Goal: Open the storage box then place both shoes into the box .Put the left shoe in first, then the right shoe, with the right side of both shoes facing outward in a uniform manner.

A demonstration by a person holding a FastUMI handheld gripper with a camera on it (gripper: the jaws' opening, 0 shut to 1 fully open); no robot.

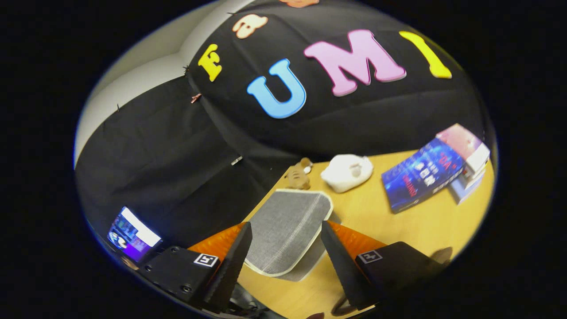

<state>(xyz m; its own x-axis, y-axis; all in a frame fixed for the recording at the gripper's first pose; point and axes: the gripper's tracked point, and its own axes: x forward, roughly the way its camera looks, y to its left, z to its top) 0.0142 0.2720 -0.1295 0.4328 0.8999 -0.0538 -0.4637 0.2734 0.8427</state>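
Above the table (398,221), claw (285,248) wide open, grey lid (288,226) between fingers

Even indoor light, fisheye-warped, slightly blurred edges.

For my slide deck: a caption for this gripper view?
Open gripper hovers over grey storage box lid; white shoe and books lie beyond.

shoe (347,172): 1 | storage box (285,230): 1 (grey, lid shut) | books (421,175): 3, stacked | toy bear (300,174): 1 | screen (132,235): 1
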